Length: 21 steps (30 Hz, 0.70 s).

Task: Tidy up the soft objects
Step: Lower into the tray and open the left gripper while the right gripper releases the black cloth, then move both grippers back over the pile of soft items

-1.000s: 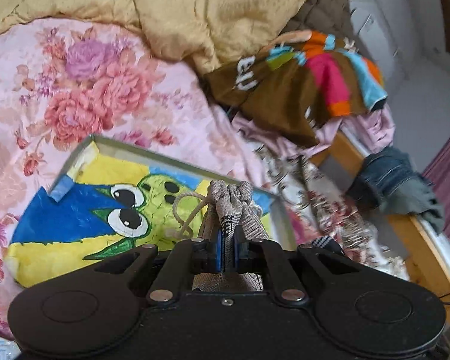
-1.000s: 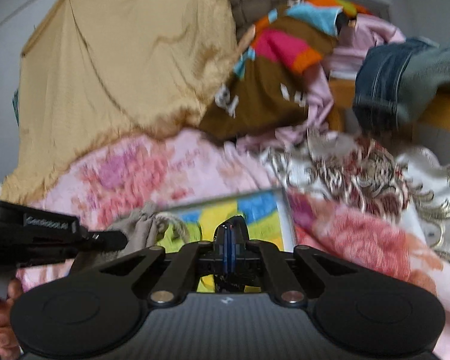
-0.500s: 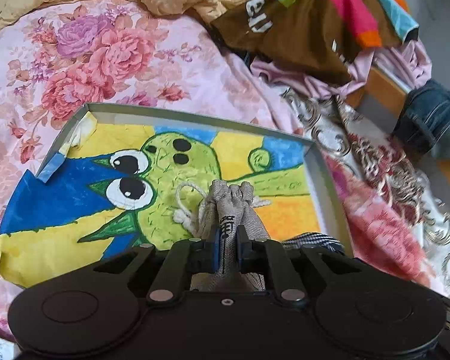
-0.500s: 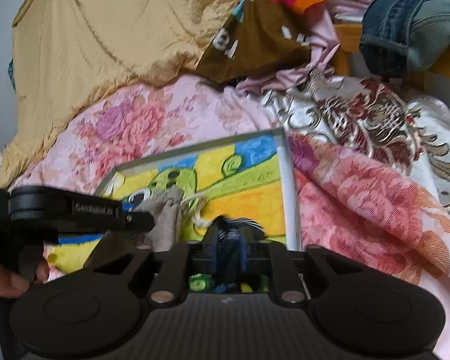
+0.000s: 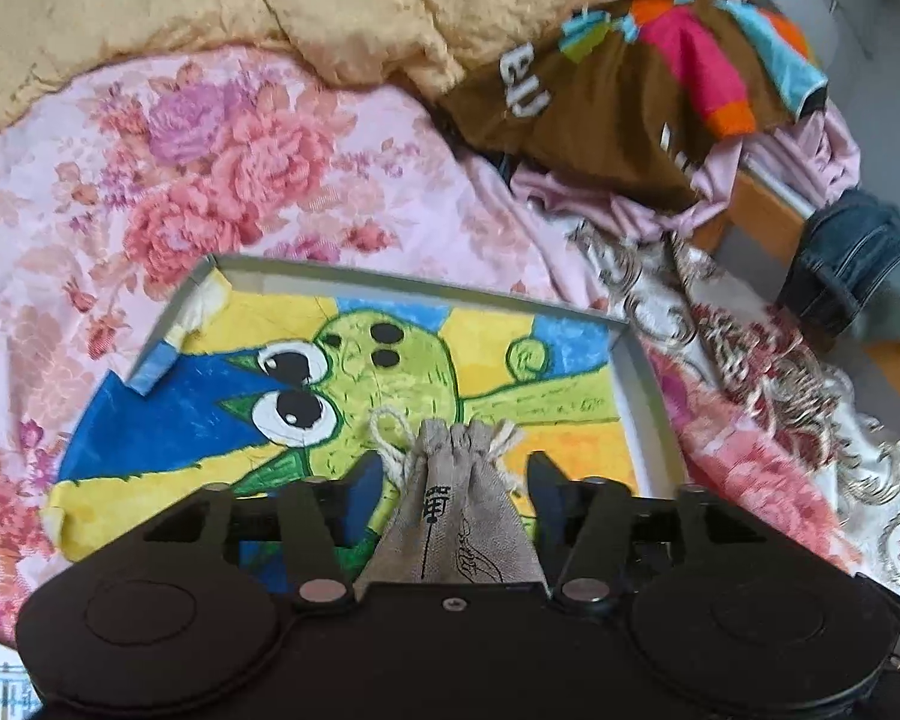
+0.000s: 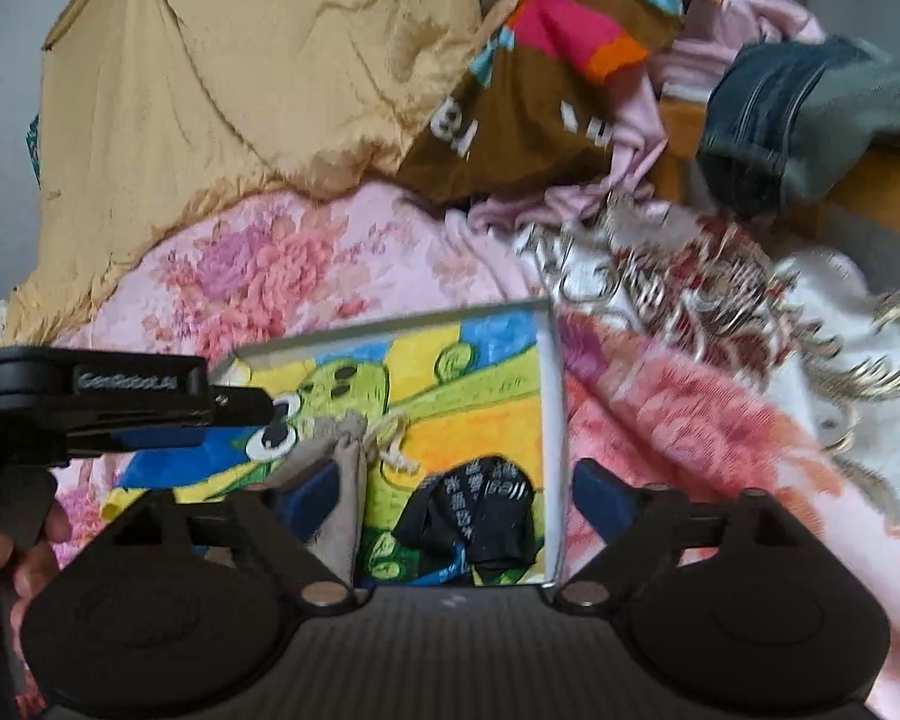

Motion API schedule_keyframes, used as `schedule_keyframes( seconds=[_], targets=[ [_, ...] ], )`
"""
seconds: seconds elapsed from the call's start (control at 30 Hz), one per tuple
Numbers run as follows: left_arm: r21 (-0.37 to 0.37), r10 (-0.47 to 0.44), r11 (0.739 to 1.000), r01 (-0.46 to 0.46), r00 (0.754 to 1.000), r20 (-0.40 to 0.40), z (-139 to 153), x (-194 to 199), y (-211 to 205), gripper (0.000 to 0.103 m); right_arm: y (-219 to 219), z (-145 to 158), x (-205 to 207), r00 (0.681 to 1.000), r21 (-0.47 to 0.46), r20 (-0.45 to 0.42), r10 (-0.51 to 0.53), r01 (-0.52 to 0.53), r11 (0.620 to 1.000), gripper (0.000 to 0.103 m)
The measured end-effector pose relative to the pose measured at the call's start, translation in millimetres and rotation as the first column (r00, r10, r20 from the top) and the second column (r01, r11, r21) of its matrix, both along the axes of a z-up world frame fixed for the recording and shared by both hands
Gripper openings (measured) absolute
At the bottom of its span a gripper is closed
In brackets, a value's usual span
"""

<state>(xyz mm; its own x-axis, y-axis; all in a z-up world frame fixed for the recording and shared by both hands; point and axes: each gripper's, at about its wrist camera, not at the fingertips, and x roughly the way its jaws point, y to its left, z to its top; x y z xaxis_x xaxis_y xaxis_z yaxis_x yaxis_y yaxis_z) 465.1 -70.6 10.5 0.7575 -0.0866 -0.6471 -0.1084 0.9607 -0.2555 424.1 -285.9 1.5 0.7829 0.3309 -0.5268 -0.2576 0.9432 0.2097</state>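
Left gripper [image 5: 456,477], jaws opening, is releasing a grey drawstring pouch [image 5: 459,516]; the pouch is lying between the spreading fingers, and the blue pads are standing clear of its sides. Right gripper [image 6: 453,495], jaws likewise opening and now standing wide, is letting go of a small black fabric item [image 6: 480,510], printed with white characters, which is lying between its fingers without either pad touching it.

The step in hand is judged to be the placing of both soft objects into the shallow tray [image 5: 642,372], whose floor is showing a painted green cartoon figure on blue and yellow. Going left to right in the right wrist view: the left gripper is reaching in from the side, the pouch is resting just beside it on the tray floor, and the black item is lying near the tray's right wall.

The next move is likely calling for both grippers to be drawn back clear of the tray without snagging the pouch's cord [image 5: 390,438], then for a further soft object to be sought.

The pouch is looking coarse-woven, gathered at its neck, with a pale looped cord trailing off and a dark printed mark on its face. The tray is sitting on a pink floral bedspread [image 5: 210,180], well apart from the heaped clothing [image 5: 630,78] beyond
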Motion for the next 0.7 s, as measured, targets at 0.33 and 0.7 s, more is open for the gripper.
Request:
schedule_keyframes(
  seconds=[0.33,0.7],
  targets=[
    [-0.019,-0.003,1.0,0.005,0.995,0.096,27,-57,11,0.083,-10,30,-54,0.989,0.012,0.141,-0.051,0.049,0.999,0.103],
    [0.015,-0.048,0.999,0.046,0.974,0.221,44,-141,24,0.095,-6,46,-129,0.958,0.011,0.277,-0.075,0.075,0.997,0.103]
  ],
)
